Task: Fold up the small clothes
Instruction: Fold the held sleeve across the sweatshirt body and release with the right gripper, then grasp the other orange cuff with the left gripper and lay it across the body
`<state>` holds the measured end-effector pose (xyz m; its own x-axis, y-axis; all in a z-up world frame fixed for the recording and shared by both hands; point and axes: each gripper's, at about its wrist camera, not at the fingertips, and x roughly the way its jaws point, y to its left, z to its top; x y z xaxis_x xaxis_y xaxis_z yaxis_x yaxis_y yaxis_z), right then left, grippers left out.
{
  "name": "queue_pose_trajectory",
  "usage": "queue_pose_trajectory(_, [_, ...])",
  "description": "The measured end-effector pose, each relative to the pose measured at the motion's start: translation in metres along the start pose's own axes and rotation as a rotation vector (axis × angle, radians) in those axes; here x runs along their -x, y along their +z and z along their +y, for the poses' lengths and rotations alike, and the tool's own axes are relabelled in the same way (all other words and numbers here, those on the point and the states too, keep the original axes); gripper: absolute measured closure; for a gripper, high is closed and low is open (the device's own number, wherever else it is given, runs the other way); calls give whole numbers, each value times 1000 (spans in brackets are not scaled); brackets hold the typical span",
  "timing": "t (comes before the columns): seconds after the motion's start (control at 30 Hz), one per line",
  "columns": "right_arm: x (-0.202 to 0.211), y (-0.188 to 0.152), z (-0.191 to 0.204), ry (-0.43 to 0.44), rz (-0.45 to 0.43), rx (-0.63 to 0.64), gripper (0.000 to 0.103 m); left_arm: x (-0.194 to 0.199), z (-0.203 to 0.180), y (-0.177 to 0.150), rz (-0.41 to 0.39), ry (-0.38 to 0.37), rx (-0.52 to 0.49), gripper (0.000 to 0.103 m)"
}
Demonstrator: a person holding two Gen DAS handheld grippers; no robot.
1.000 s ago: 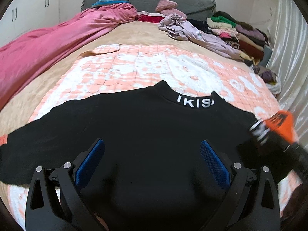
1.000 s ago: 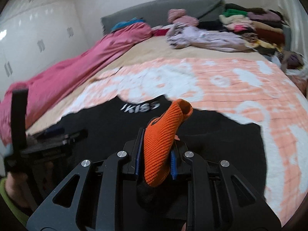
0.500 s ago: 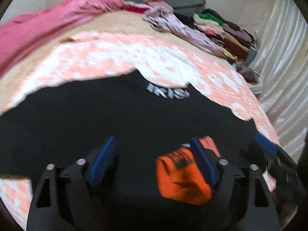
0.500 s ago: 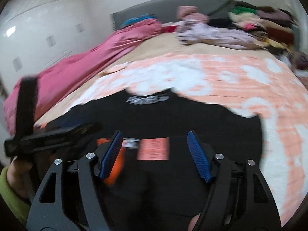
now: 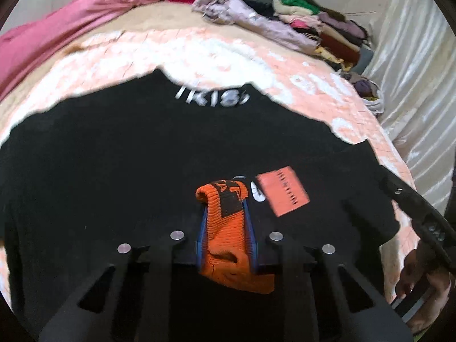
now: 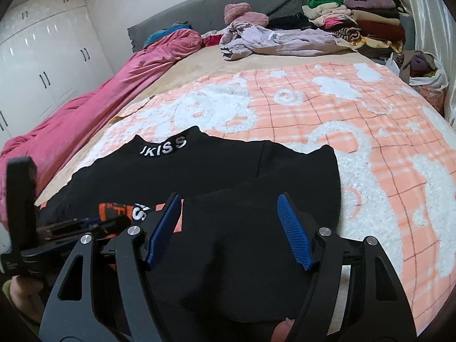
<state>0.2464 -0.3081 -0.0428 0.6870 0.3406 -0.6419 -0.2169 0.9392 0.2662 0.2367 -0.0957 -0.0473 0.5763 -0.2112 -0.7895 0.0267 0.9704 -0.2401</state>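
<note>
A black top (image 5: 114,165) with white collar lettering lies flat on the peach-and-white blanket (image 6: 327,108); it also shows in the right wrist view (image 6: 228,171). My left gripper (image 5: 225,213) is shut on an orange knitted sock (image 5: 228,228) over the top's lower right part. An orange tag (image 5: 282,195) lies beside the sock. My right gripper (image 6: 230,228) is open and empty above the top's folded right side. The sock (image 6: 114,209) and the left gripper show at its left.
A pink duvet (image 6: 99,99) runs along the bed's left side. A lilac garment (image 6: 270,40) and a stack of folded clothes (image 6: 364,20) sit at the head and far right. White wardrobes (image 6: 42,57) stand left; a pale curtain (image 5: 413,71) hangs right.
The orange sock passed from my right gripper to my left. The right gripper opened and let it go; the left gripper closed on it. The tag now lies on the top.
</note>
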Motion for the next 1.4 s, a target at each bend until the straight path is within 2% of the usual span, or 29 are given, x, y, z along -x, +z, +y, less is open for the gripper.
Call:
queue_pose_trajectory(0.13, [6,5,-9,-22,-31,-22,40,26,-5,21,-92,-12,-44,84])
queue_pose_trajectory(0.23, [12,7,-14,-38,-55,-30,40,48,5,41,-181,47,-51,84])
queue_pose_trajectory(0.27, [12,7,-15,-41,-59,-32,40,50,10,46,-185,60,-49,84])
queue_pose_trajectory(0.47, [2,5,-8,-60,-36,6,40,29,54,50,-90,129,5,84])
queue_pose_trajectory(0.63, [-8,-1,10,-56,-16,70,40,19,88,45,-54,134,79,84])
queue_pose_trajectory(0.77, [-15,-7,23,-52,2,125,40,28,111,41,-85,129,141,84])
queue_pose_trajectory(0.87, [-16,-9,27,-55,6,138,40,35,129,34,-85,95,205,83])
queue_pose_trajectory(0.93, [-16,-9,27,-55,3,134,40,33,133,26,-58,67,226,77])
queue_pose_trajectory(1.07, [-15,-9,23,-63,-4,115,40,23,126,16,-12,-55,268,58])
queue_pose_trajectory(1.13, [-14,-9,20,-68,-7,107,40,14,117,14,3,-58,269,55])
queue_pose_trajectory(1.2, [-13,-8,16,-76,-11,94,40,8,109,12,4,-20,250,63])
queue_pose_trajectory(1.23, [-13,-7,13,-80,-13,90,40,6,104,11,-2,-7,240,85])
queue_pose_trajectory(1.33, [-10,-5,7,-93,-19,79,40,10,99,13,-25,-19,226,90])
queue_pose_trajectory(1.4, [-9,-4,4,-98,-22,72,40,27,101,16,-78,-20,222,90])
